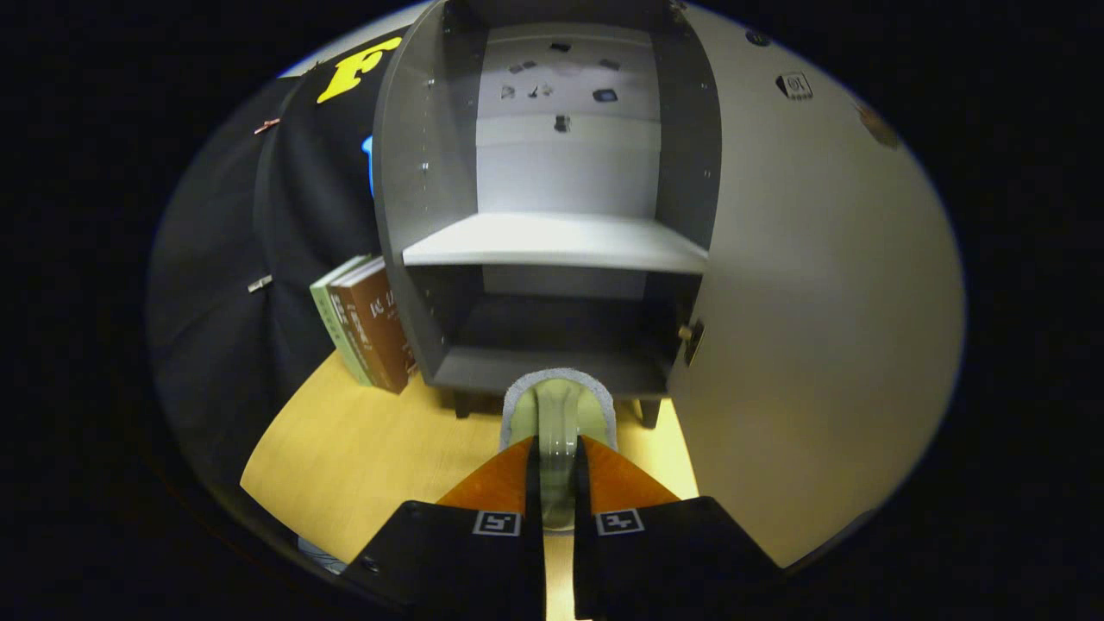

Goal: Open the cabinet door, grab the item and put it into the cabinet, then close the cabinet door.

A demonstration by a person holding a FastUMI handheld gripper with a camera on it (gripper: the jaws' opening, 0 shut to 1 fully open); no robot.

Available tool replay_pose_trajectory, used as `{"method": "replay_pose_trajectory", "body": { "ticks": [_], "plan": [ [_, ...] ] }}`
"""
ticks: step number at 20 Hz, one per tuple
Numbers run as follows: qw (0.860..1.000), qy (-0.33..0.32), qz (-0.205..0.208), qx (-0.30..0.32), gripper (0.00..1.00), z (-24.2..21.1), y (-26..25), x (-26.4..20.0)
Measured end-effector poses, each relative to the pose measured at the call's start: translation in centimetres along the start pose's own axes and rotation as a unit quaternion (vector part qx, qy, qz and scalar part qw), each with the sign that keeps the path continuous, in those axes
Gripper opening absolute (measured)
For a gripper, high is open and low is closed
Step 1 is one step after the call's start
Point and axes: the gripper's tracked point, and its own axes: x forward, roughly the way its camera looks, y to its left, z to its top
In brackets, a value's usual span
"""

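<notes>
Gripper view: the gripper (557, 470) sits low in front of the cabinet (552, 216), its two fingers drawn close together and pinching a pale green cup (558, 423) by its handle, which runs down the narrow gap between them. Both fingers press on that handle from either side. The cup has a speckled grey rim facing fwd, toward the cabinet's lower opening, and it hangs just above the desk (362, 457), right in front of the cabinet's bottom edge, not yet inside.

The cabinet is grey, open at the front, w/ a pale shelf (552, 241) splitting it into an upper and a lower compartment; the lower one is dark and looks bare. The cabinet door (819, 302) is swung wide open on the right, its broad pale face beside the gripper, w/ a small latch or knob (690, 338) at its inner edge near the lower compartment.

Left of the cabinet, a few books (366, 323) stand on the desk, leaning against the cabinet's side wall. The desk top is light wood. Small dark bits show on the cabinet's back wall up top, too small to tell what they are
</notes>
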Motion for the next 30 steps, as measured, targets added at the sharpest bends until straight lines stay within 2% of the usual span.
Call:
{"method": "replay_pose_trajectory", "body": {
  "ticks": [8, 16, 23, 30],
  "plan": [
    [0.994, -0.113, 0.005, -0.005, 0.17, 13.1, -0.3, 1.1],
    [0.983, -0.184, 0.008, 0.003, 0.16, 21.8, 0.1, 4.9],
    [0.981, -0.195, 0.005, 0.021, 0.16, 24.7, 0.3, 10.3],
    [0.987, -0.161, -0.009, 0.022, 0.17, 23.6, 0.6, 16.6]
  ]
}}
